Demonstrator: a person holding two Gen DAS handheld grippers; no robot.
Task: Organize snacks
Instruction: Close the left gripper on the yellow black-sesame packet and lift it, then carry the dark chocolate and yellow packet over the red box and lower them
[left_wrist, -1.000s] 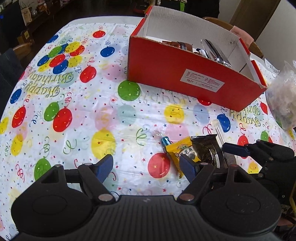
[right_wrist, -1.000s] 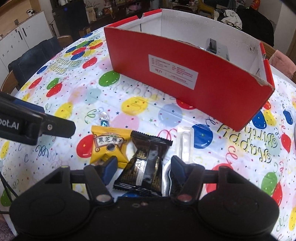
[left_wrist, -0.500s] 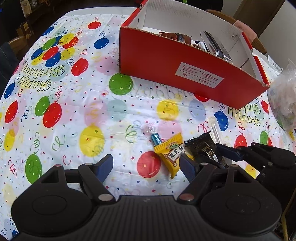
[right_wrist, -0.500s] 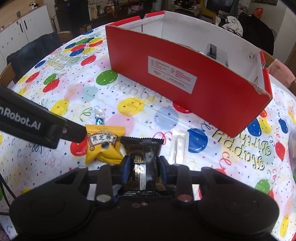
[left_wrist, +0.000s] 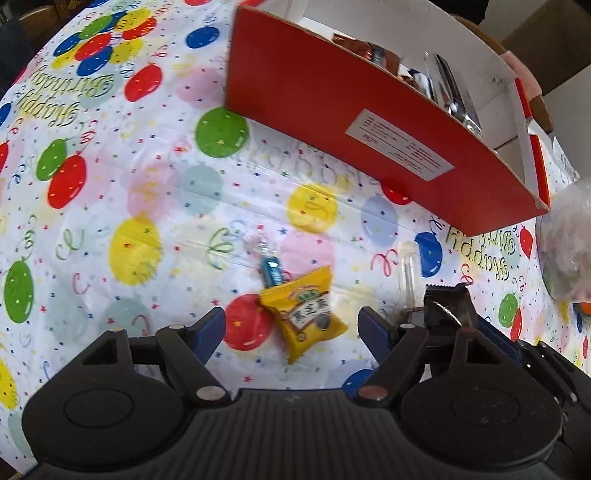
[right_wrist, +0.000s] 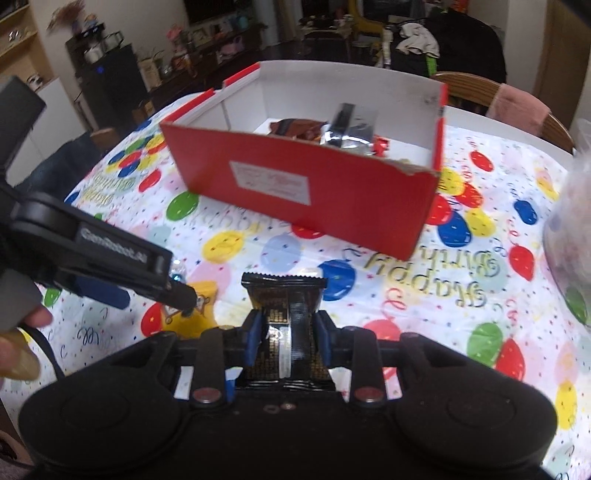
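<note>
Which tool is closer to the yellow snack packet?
Left. The left tool hangs open right over the yellow snack packet. The right tool is off to its side, holding the black packet.

Behind my table there's a wooden chair (right_wrist: 476, 86), a dark cabinet (right_wrist: 110, 81), white cupboards (right_wrist: 48, 110) and cluttered shelves.

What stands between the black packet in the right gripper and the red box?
Only the box's own near wall, which the black packet, clamped in the right gripper, must clear. The tablecloth between shows nothing else.
</note>
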